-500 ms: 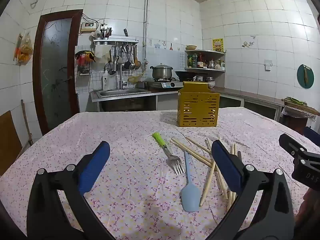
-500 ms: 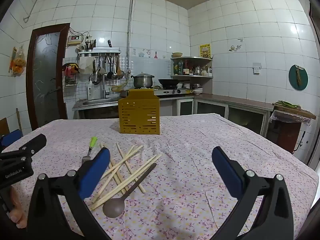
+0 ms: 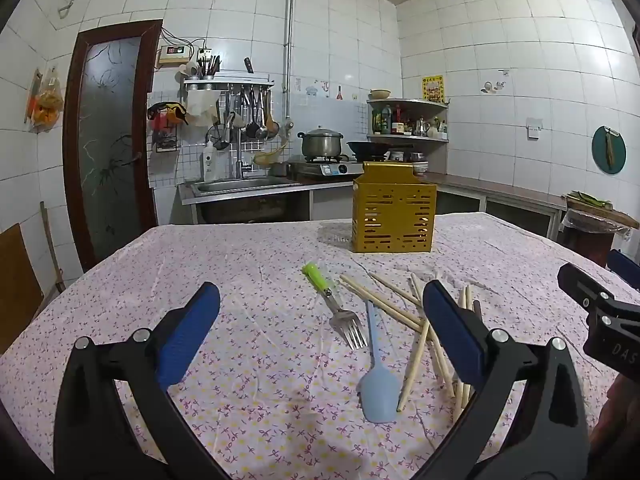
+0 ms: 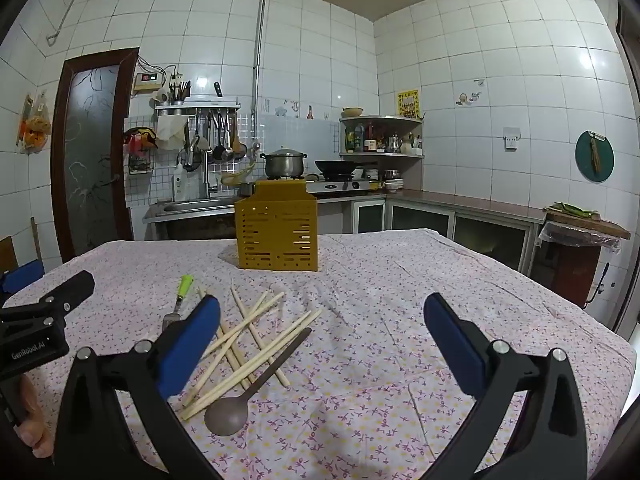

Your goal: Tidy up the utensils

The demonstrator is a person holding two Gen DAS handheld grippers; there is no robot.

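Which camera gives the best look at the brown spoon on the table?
The right wrist view: the brown spoon lies whole in it, bowl nearest the camera, handle angled up beside the chopsticks. In the left wrist view only a dark sliver of its handle shows beyond a blue finger; the bowl is hidden.

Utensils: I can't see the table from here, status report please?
Both tongs open, empty. Fork, chopsticks, two spoons loose on cloth; yellow holder upright behind. Nothing in the way.
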